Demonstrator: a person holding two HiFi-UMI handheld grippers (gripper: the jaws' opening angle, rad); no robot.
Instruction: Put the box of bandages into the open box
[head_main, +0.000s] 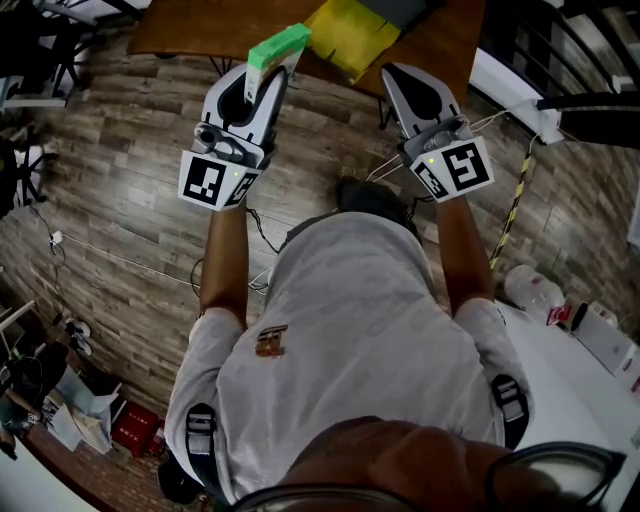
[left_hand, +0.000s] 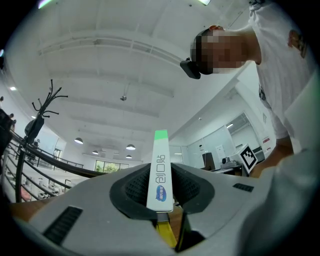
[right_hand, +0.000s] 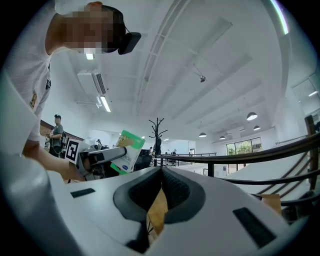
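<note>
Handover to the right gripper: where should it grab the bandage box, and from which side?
Probably the free green end of the bandage box, which sticks out past the left gripper. The carton is thin and flat, so the right gripper, shut now, should open and pinch its broad faces, coming from its own side.

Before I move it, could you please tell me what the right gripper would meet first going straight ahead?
Nothing close, it seems: the right gripper, shut and empty, points toward the black railing far off, the first thing in line; depth is unclear.

Slim white box of bandages (head_main: 278, 47), green end outward; clamped edge-on between jaws, pointing ceilingward
</note>
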